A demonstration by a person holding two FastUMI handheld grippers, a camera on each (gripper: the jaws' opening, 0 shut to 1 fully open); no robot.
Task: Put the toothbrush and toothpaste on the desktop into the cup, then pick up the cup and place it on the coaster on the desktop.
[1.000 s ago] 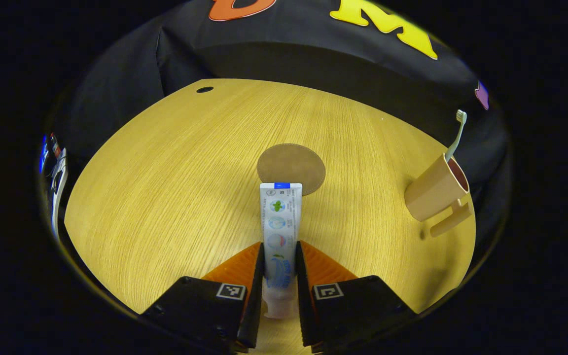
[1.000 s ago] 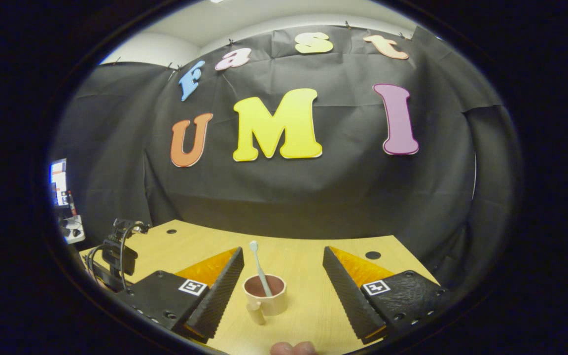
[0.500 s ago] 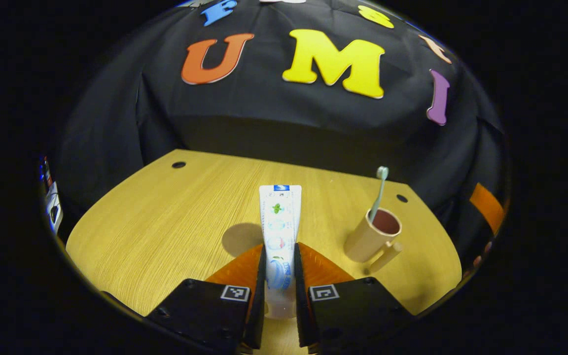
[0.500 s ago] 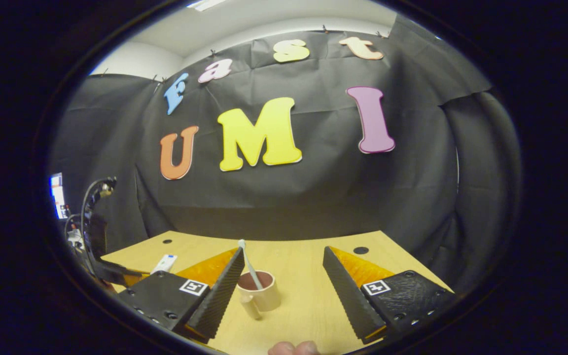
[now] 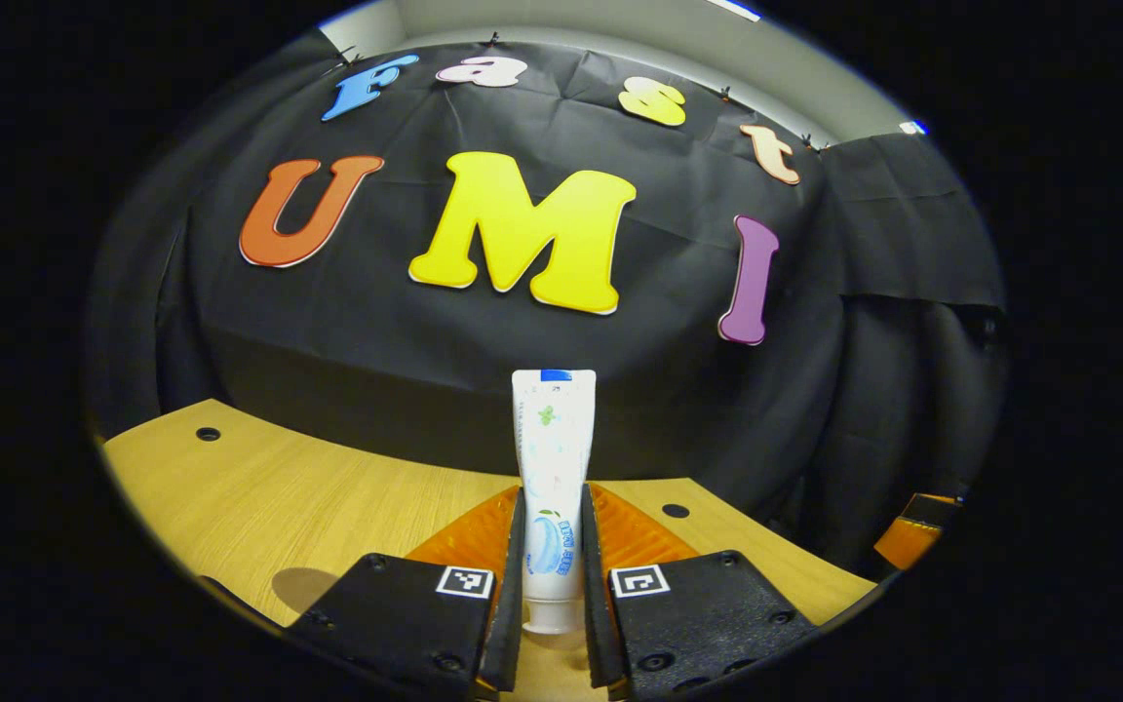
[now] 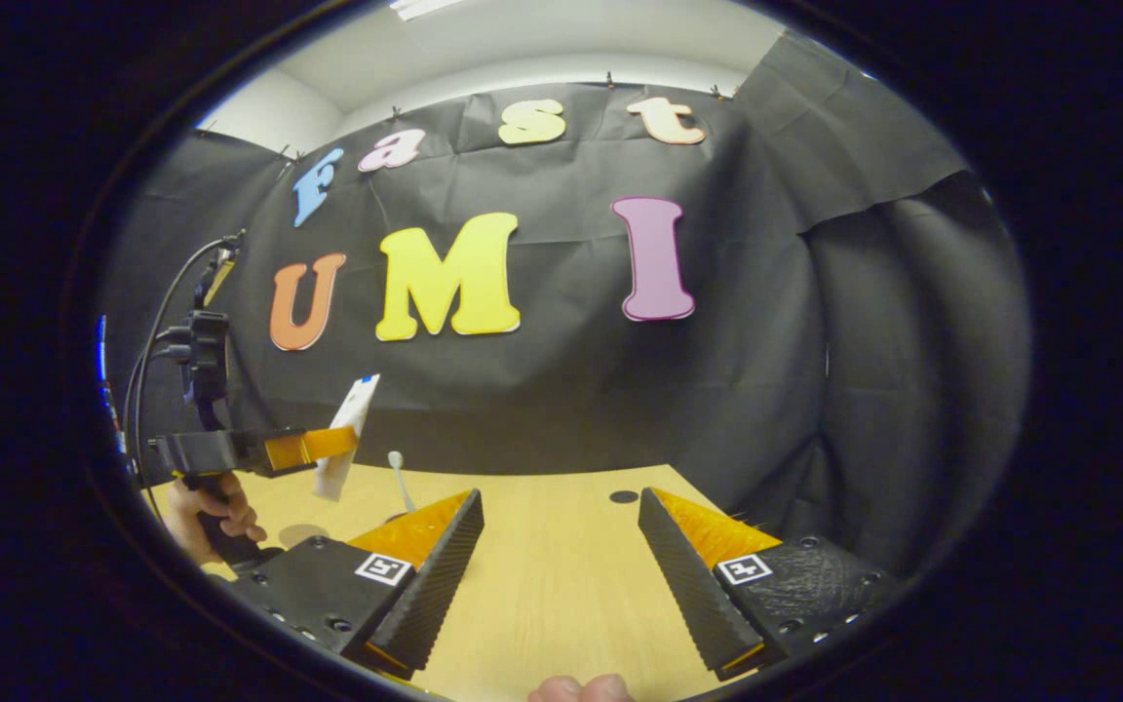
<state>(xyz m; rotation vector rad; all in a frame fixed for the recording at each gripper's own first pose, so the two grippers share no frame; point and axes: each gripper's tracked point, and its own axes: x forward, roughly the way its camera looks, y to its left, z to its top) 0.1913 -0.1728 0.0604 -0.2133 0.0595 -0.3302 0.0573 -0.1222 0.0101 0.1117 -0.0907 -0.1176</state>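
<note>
Left gripper view, nearest first: left gripper (image 5: 552, 492) clamped narrow on the toothpaste tube (image 5: 553, 458), both fingers pressing its lower body, cap end near, crimped end far and pointing up. Against a second ago, lifted clear of the wooden desktop (image 5: 328, 497) and tipped upward, so the tube now stands out against the black wall cloth rather than over the tabletop. Likely means pickup done and carry toward the cup under way.

Right gripper view: right gripper (image 6: 561, 502) spread wide, holding nothing, low over the desktop (image 6: 561, 585). Farther left, a hand (image 6: 215, 517) gripping the left gripper (image 6: 342, 444), raised well above the table with the toothpaste tube (image 6: 352, 409) slanting up from it. Just right of that, toothbrush (image 6: 398, 478) poking up behind the right gripper's left finger, presumably standing in the cup hidden there. Half a second ago the tube sat down near the table; now up above the brush, so probably the drop into the cup comes next, coaster step not yet begun.

Writing: small printed pictures and text on the tube, too small to read; square black-and-white markers on both gripper bodies.
</note>
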